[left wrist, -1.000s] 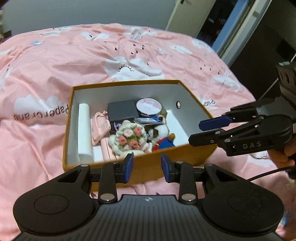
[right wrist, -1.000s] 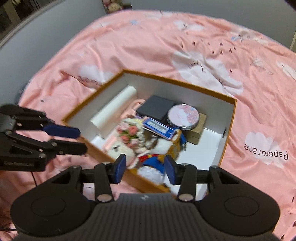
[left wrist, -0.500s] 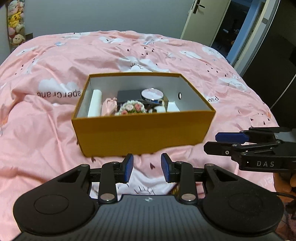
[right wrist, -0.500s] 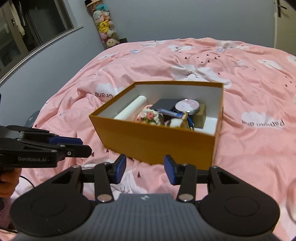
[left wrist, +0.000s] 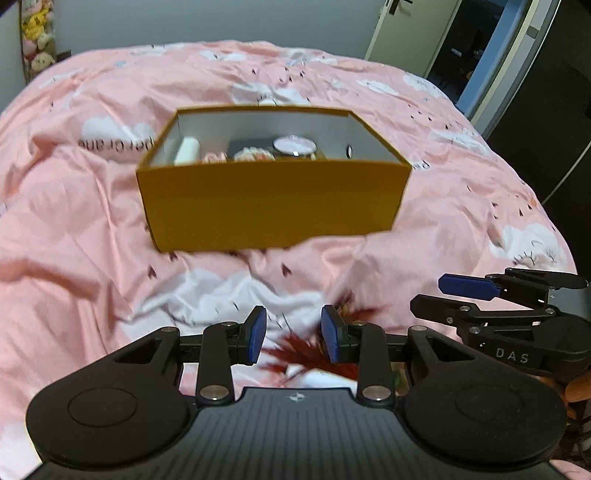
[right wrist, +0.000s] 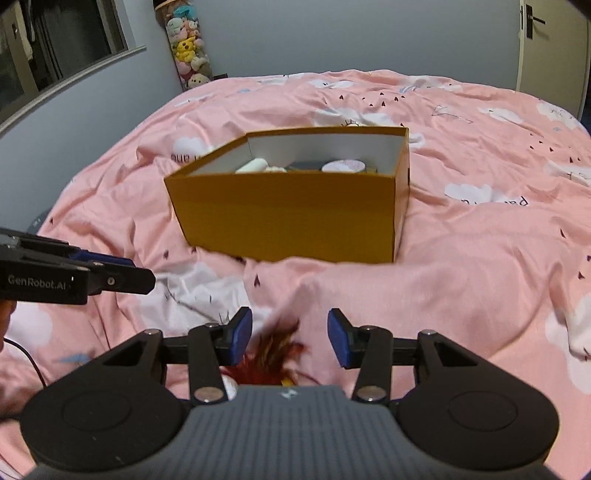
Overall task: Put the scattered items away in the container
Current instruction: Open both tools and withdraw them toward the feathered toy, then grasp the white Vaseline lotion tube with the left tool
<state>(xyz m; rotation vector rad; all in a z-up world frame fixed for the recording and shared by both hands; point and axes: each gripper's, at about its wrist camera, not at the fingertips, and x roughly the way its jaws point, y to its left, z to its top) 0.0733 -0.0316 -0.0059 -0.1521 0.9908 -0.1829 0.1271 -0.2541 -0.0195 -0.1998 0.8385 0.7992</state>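
An orange cardboard box (left wrist: pixel 273 199) stands on the pink bed, also in the right wrist view (right wrist: pixel 295 218). It holds a white roll (left wrist: pixel 187 150), a round pink compact (left wrist: pixel 294 144), a dark case and plush items. A red feathery item (left wrist: pixel 314 350) lies on the quilt near me, also in the right wrist view (right wrist: pixel 273 358). My left gripper (left wrist: pixel 293 334) is open and empty above it. My right gripper (right wrist: pixel 290 339) is open and empty, beside the left one (right wrist: pixel 110 273); it shows in the left wrist view (left wrist: pixel 461 295).
The pink cloud-print quilt (right wrist: pixel 480 258) covers the whole bed, with folds in front of the box. A column of plush toys (right wrist: pixel 186 48) hangs on the far wall. A door (left wrist: pixel 406 29) stands at the back right, and the bed edge drops off at right.
Both grippers have pulled back and down from over the box toward the near edge of the bed. The red feathery item has come into view below them. Both jaws stay open.
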